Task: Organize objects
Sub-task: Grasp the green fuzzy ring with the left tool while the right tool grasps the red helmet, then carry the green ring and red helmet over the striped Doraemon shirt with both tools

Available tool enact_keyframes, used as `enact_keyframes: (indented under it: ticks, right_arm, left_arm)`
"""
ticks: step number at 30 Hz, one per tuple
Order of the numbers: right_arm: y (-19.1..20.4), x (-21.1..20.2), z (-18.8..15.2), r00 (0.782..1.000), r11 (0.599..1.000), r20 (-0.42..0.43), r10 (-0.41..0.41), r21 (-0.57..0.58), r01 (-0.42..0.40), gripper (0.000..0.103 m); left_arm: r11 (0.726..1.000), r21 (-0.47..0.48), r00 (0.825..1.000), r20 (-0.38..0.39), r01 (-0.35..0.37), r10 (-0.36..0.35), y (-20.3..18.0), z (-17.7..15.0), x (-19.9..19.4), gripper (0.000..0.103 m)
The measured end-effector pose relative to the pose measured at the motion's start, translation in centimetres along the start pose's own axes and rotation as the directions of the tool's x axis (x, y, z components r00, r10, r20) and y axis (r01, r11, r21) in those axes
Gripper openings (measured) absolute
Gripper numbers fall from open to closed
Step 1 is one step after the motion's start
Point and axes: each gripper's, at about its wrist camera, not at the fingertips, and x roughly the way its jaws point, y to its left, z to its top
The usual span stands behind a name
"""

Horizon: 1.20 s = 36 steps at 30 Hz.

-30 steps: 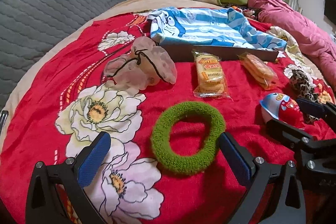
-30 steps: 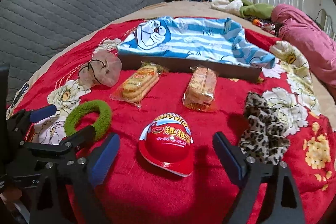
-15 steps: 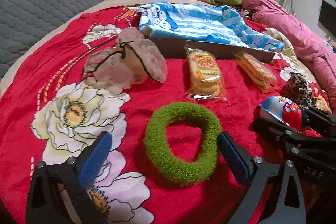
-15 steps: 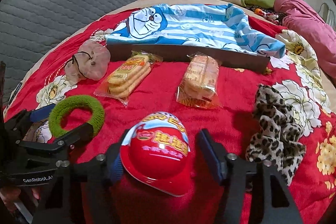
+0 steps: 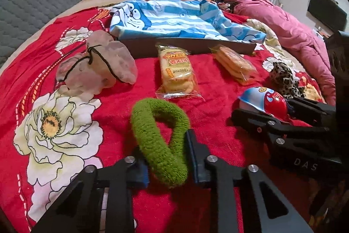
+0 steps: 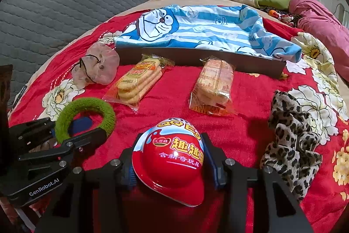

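both grips allow lifting toward the far tray (image 6: 196, 56). left gripper (image 5: 168, 165), jaws closing, squeezes the green ring (image 5: 160, 137) at near left; right gripper (image 6: 169, 167), jaws closing, clamps the red egg toy (image 6: 170, 161) at near centre.

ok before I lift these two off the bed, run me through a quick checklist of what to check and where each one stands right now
1. Left gripper jaws closing on the green ring, ring squashed between them: ok.
2. Right gripper jaws closing with the red egg toy between the pads: ok.
3. Grip on the egg firm enough for its rounded shell: cannot tell.
4. The two grippers apart from each other, not touching: ok.
5. Biscuit packs and leopard scrunchie lying apart from both held items: ok.
6. Brown tray with the blue striped cloth in it reachable beyond the biscuits: ok.
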Motion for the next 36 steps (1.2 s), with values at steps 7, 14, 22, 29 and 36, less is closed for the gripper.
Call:
enact_keyframes:
  ticks: [7, 14, 22, 29, 36]
  right_arm:
    - [0.2, -0.2, -0.1, 1.0, 1.0, 0.002, 0.007, 0.0, -0.007, 0.05]
    - [0.5, -1.3, -0.3, 1.0, 1.0, 0.016, 0.011, 0.001, -0.011, 0.05]
    - [0.7, -2.6, -0.2, 0.999, 1.0, 0.032, 0.009, 0.006, -0.009, 0.05]
    - [0.7, -4.4, 0.4, 0.998, 1.0, 0.062, 0.002, 0.004, -0.002, 0.05]
    - [0.7, -6.6, 1.2, 0.995, 1.0, 0.1, 0.001, 0.002, -0.002, 0.05]
  left_arm:
    - [1.0, -0.024, 1.0, 0.003, 0.013, -0.013, 0.2, -0.2, -0.3, 0.016]
    - [0.999, -0.038, 1.0, 0.013, -0.01, 0.011, 0.2, -0.3, -1.0, 0.014]
    - [0.997, -0.062, 0.999, 0.022, -0.044, 0.045, 0.1, -0.1, -2.0, 0.014]
    - [0.995, -0.066, 0.996, 0.048, -0.078, 0.082, -0.2, 0.7, -4.0, 0.014]
    - [0.993, -0.06, 0.991, 0.08, -0.099, 0.104, -0.7, 2.1, -6.1, 0.014]
